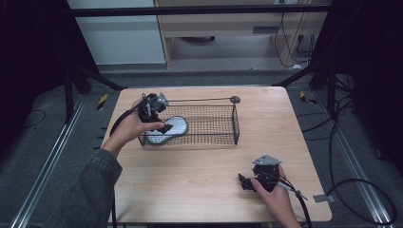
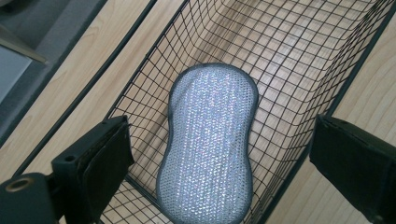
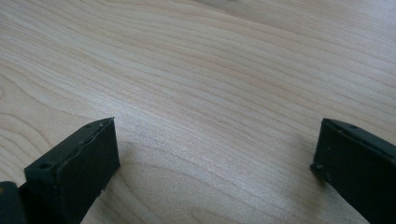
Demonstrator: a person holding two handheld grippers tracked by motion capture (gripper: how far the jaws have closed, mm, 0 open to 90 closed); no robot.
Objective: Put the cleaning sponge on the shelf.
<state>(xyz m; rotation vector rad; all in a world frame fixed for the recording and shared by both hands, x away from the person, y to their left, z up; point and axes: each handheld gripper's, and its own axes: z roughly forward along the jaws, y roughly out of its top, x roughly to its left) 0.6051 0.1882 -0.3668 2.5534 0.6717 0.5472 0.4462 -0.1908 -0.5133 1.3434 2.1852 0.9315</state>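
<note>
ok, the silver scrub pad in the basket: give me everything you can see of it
The scrub pad is a peanut-shaped cushion, narrowed at the waist, with a glittery silver mesh face and a grey stitched border. It looks soft and intact. It leans tilted at the left end of the black wire basket, lower end on the mesh floor, touching the wire. The left gripper hovers over it, jaws spread wide to either side, not touching it.

Dark denim sleeve (image 1: 92,183) on left arm; black hand-held grippers, grey triangular plates, black cables
</note>
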